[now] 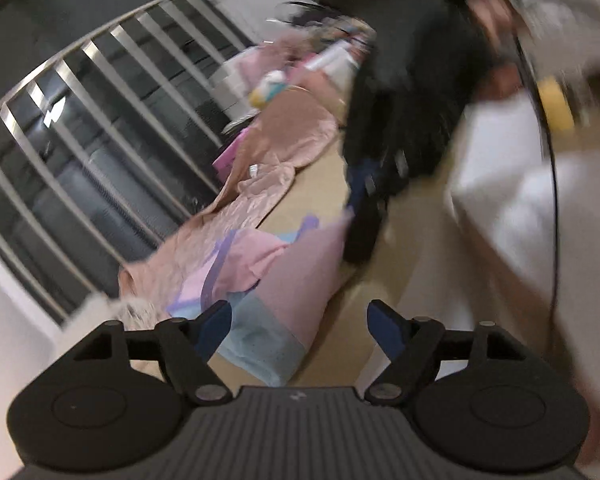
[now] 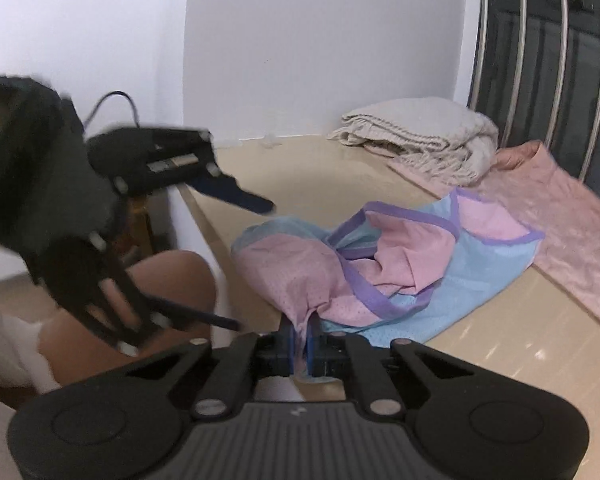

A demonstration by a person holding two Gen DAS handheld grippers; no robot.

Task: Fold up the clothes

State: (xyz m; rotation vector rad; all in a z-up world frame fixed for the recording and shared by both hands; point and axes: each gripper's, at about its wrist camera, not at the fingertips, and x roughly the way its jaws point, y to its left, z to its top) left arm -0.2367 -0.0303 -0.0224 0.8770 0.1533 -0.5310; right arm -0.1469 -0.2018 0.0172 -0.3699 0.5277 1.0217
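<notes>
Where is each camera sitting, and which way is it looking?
Left wrist: sits on the open left gripper, looks along the table over the pink and blue garment toward the blurred right gripper.
Right wrist: sits on the right gripper, shut on the garment's edge, facing the wall, folded blanket and left gripper; a knee shows.
Shared: garment, table, barred window.
</notes>
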